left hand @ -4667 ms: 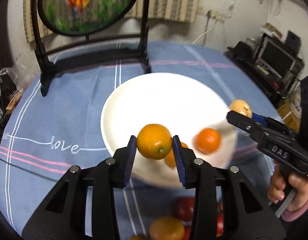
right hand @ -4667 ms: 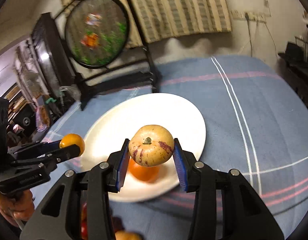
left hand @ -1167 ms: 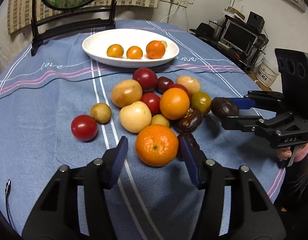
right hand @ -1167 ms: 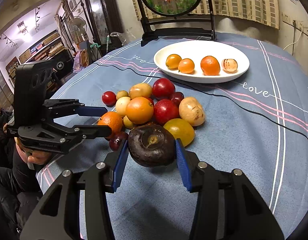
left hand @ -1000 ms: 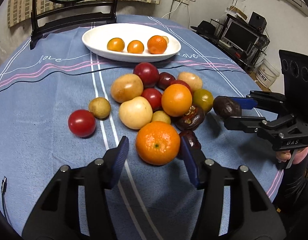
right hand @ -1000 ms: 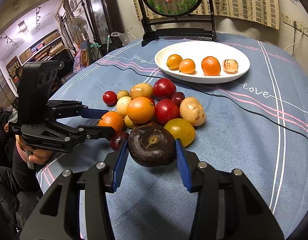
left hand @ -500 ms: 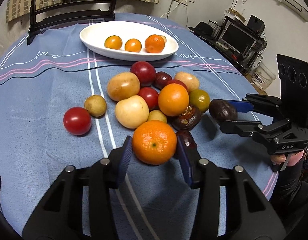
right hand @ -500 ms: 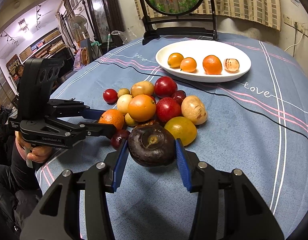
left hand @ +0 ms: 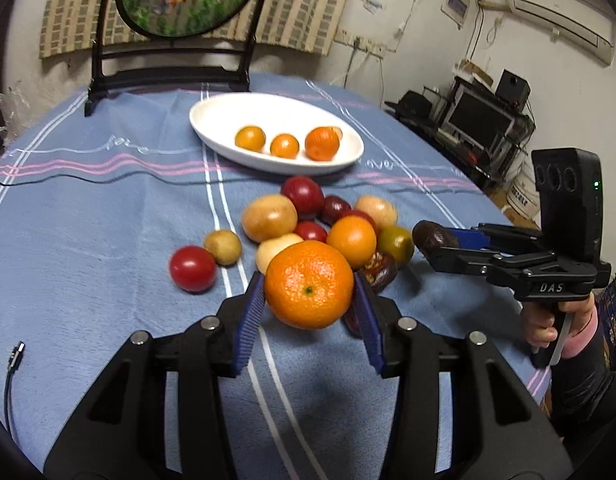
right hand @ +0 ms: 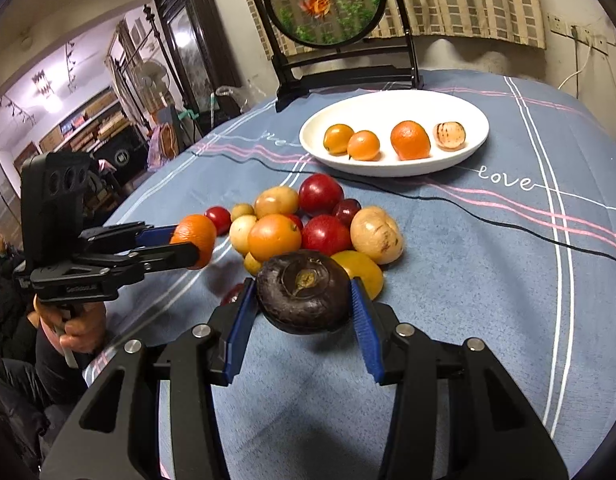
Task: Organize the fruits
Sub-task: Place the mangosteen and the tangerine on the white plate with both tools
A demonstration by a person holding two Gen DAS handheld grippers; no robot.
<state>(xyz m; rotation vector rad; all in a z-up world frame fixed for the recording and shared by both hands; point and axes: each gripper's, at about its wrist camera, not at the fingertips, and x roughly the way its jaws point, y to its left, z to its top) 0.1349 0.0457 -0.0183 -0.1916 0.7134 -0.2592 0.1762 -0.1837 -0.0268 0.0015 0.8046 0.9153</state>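
Observation:
My left gripper (left hand: pixel 309 305) is shut on a large orange (left hand: pixel 309 284) and holds it above the blue cloth, in front of the fruit pile (left hand: pixel 304 220); it also shows in the right wrist view (right hand: pixel 188 240). My right gripper (right hand: pixel 302 316) is shut on a dark purple-brown fruit (right hand: pixel 304 290), lifted just off the cloth at the pile's near right; it shows in the left wrist view (left hand: pixel 433 240). The white oval plate (left hand: pixel 228 116) stands behind the pile with three orange fruits and a pale striped one (right hand: pixel 449 135).
A round goldfish screen on a black stand (left hand: pixel 168 72) rises behind the plate. A thin black cable (right hand: pixel 507 222) lies across the cloth between pile and plate. A cable plug (left hand: pixel 15 354) lies at the near left. The table edge drops off at the right (left hand: pixel 487 200).
My left gripper closed on the large orange and lifted it off the cloth. The right gripper kept its dark fruit and rose slightly.

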